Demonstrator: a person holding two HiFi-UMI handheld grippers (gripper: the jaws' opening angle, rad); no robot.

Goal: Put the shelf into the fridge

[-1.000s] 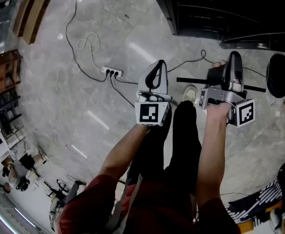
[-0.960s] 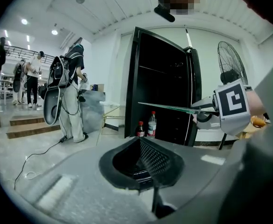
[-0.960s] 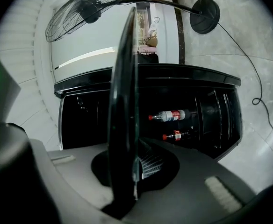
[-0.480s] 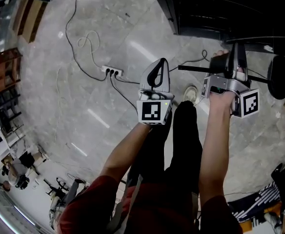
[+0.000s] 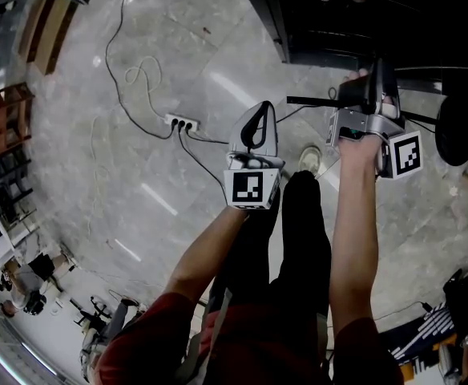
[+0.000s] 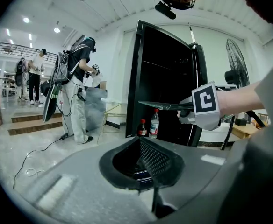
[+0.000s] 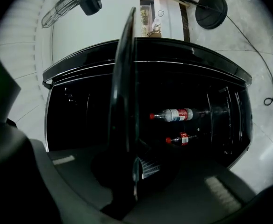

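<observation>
Nearest, above the grey floor point(image 5: 138, 135): left gripper point(image 5: 262, 109), jaws together, nothing between. Just beyond, to its right: right gripper point(image 5: 374, 91), clamped tight on one edge of the shelf point(image 5: 310, 101), a thin dark panel held level before the open fridge point(image 5: 330, 30). Deepest, low inside the fridge: two upright red-capped bottles point(image 6: 154, 123). Farther off, left of the fridge: several people point(image 6: 78, 87) standing.

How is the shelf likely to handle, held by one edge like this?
The shelf is probably stiff: it juts straight from the right tool without sagging. It looks thin, glossy and perhaps glass, so likely slippery and fragile. Gripped at one edge, it may lever downward.
</observation>
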